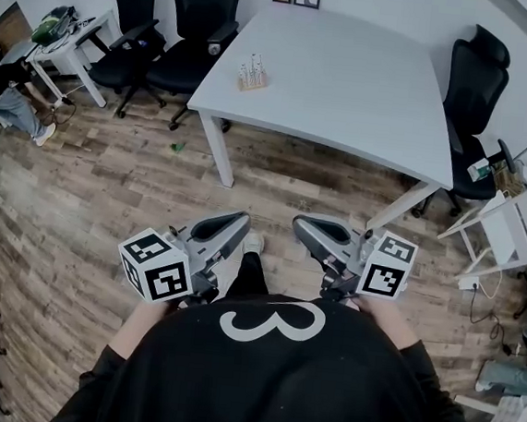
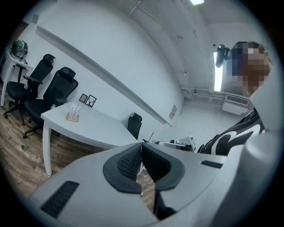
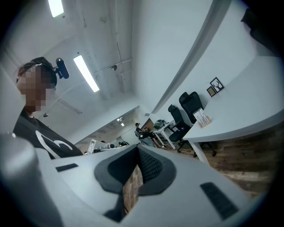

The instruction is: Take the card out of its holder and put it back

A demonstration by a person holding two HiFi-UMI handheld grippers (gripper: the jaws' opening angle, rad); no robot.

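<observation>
A small wooden card holder (image 1: 252, 74) with white cards upright in it stands near the left end of the white table (image 1: 350, 84). It also shows far off as the holder (image 2: 73, 113) in the left gripper view and as the holder (image 3: 203, 119) in the right gripper view. My left gripper (image 1: 242, 220) and right gripper (image 1: 299, 222) are held close to my body over the wood floor, well short of the table. Both are shut with nothing between the jaws: the left gripper (image 2: 141, 144) and right gripper (image 3: 137, 147) show their pads meeting at the tips.
Black office chairs (image 1: 183, 31) stand behind the table's left end and another chair (image 1: 474, 96) at its right. A white side table (image 1: 71, 48) is far left with a person (image 1: 5, 97) sitting by it. A white rack (image 1: 512, 225) stands at the right.
</observation>
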